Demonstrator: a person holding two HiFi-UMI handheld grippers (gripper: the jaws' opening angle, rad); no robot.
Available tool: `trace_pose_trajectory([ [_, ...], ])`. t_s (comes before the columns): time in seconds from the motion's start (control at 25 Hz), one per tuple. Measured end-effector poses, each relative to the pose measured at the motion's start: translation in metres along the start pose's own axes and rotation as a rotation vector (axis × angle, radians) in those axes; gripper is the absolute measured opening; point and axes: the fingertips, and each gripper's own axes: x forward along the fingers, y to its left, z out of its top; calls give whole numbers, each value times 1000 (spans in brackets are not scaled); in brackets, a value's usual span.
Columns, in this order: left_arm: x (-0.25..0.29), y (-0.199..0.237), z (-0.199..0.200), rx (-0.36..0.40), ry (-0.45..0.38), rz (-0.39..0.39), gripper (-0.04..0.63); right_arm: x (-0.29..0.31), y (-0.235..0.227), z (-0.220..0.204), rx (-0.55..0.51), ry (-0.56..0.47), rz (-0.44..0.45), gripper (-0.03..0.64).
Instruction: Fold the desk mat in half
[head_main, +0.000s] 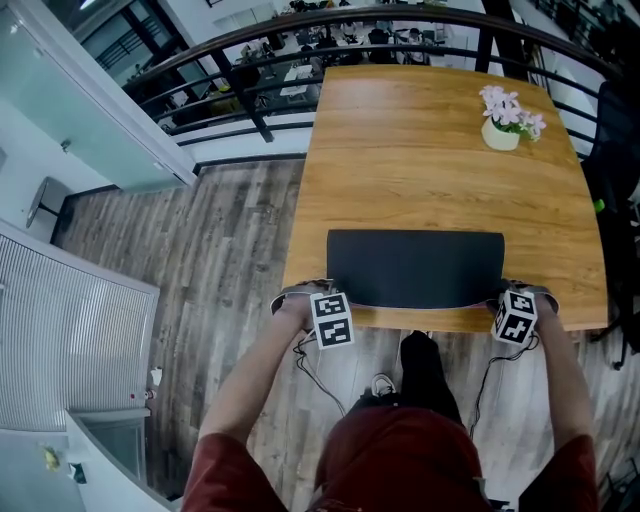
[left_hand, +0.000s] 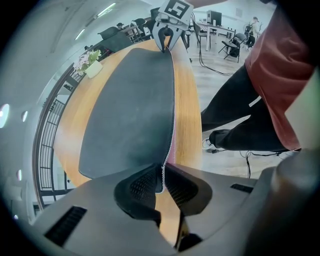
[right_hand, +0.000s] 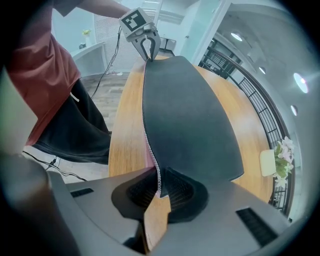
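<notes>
A dark grey desk mat (head_main: 415, 265) lies flat on the wooden table (head_main: 400, 150), along its near edge. My left gripper (head_main: 338, 298) is at the mat's near left corner, my right gripper (head_main: 505, 297) at its near right corner. In the left gripper view the mat's stitched edge (left_hand: 164, 170) runs in between the jaws of the left gripper (left_hand: 163, 182), which pinch it. The right gripper view has the right gripper (right_hand: 160, 187) shut on the other corner of the mat (right_hand: 185, 115). A sliver of the pink underside (right_hand: 149, 155) shows where the edge lifts slightly.
A white pot of pink flowers (head_main: 503, 120) stands at the table's far right. A dark railing (head_main: 250, 90) runs behind the table and a dark chair (head_main: 615, 150) is at its right side. Cables (head_main: 318, 375) hang by the person's legs over the plank floor.
</notes>
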Motion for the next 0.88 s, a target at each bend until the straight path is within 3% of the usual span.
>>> trace_pose_trajectory([
  [0.24, -2, -12, 0, -32, 4, -18, 71, -2, 10, -3, -9, -5, -4, 65],
  [0.4, -1, -17, 0, -91, -23, -40, 130, -2, 8, -4, 26, -25, -32, 95],
  [0.52, -5, -22, -6, -131, -43, -44, 166, -4, 10, -5, 55, -24, -41, 133],
  [0.6, -7, -25, -11, -139, -46, -41, 185, -5, 16, -7, 66, -23, -23, 209],
  [0.68, -10, -27, -13, -154, -58, -36, 204, -8, 20, -9, 75, -33, -22, 225],
  [0.88, -21, -28, -11, -253, -154, 2, 221, -24, 20, 1, 210, -147, -66, 225],
])
